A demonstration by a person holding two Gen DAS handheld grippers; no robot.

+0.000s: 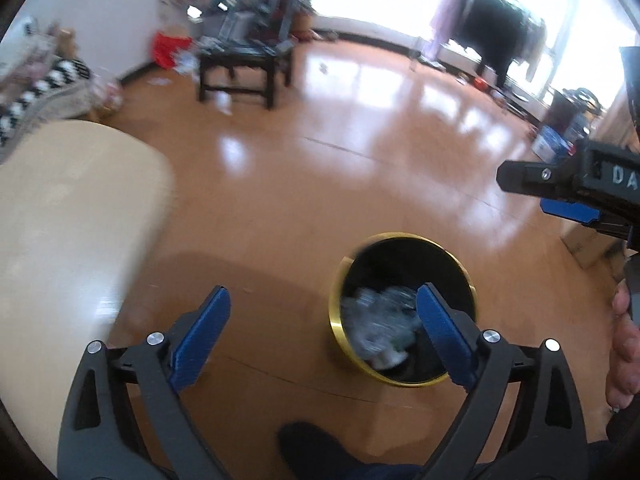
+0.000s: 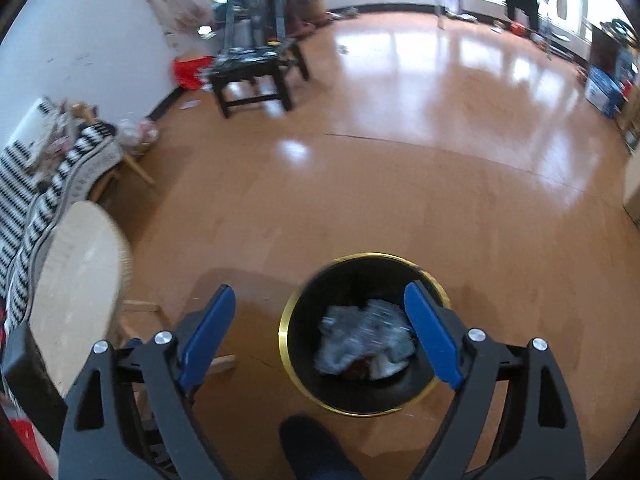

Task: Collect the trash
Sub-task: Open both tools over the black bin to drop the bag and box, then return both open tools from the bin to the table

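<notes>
You are holding both the left tongs (image 1: 322, 330) and the right tongs (image 2: 320, 330) spread and empty above the gold-rimmed trash bin (image 2: 285, 334), which is sitting on the floor just below and slightly right, crumpled trash (image 2: 366, 340) lying inside.

Only one piece of lettering can be read — the white capitals "DA" on the black body of the right tool (image 1: 568, 200), seen at the right edge of the left wrist view, where the frame cuts off the rest of the word. The blue box (image 1: 550, 145) on the floor by the far wall may carry print, but it is too blurred to make out — the right wrist view shows no legible text.
</notes>
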